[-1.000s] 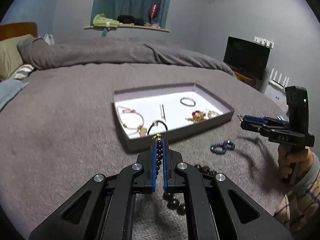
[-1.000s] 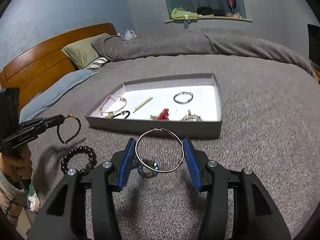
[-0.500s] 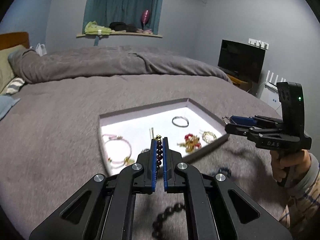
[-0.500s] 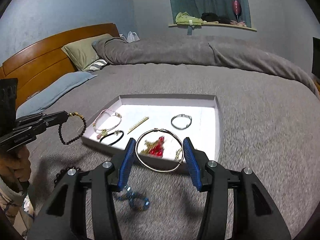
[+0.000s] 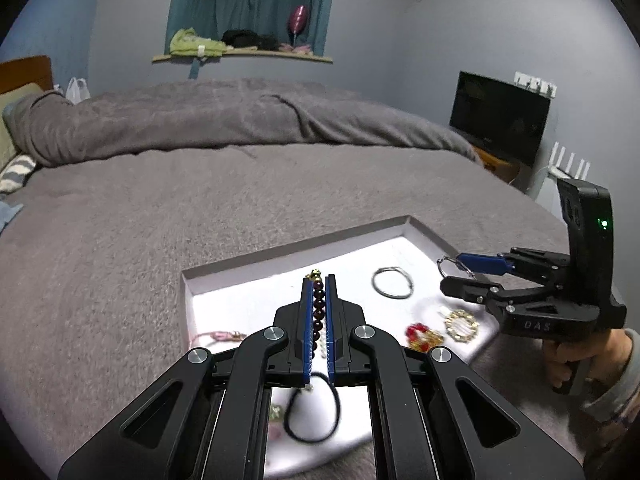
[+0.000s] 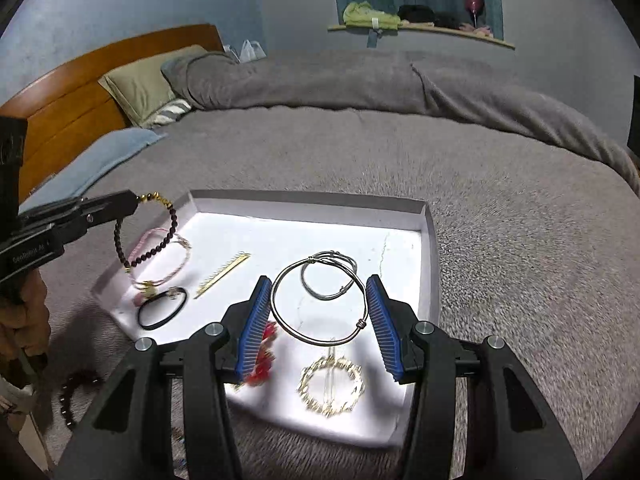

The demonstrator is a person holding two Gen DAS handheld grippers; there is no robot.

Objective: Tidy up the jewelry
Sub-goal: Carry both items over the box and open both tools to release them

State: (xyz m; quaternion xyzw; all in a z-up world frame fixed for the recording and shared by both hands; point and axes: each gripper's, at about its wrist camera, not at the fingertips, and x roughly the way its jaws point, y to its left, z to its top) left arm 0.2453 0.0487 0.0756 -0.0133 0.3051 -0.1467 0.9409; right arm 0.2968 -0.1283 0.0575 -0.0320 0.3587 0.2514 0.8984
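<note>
Two views differ: only right wrist shows beaded bracelet [image 6: 146, 232] dangling at 9 o'clock, over tray [image 6: 430, 264]. Left gripper [image 5: 319, 280] fingers clamp it; right gripper [image 6: 318, 312] fingers pinch wire bangle [image 6: 320, 304] between them.

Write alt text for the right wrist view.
The right gripper holds a silver wire bangle between its blue jaws above a white tray of jewelry on a grey bed. At left, the left gripper dangles a dark beaded bracelet over the tray's edge.
</note>
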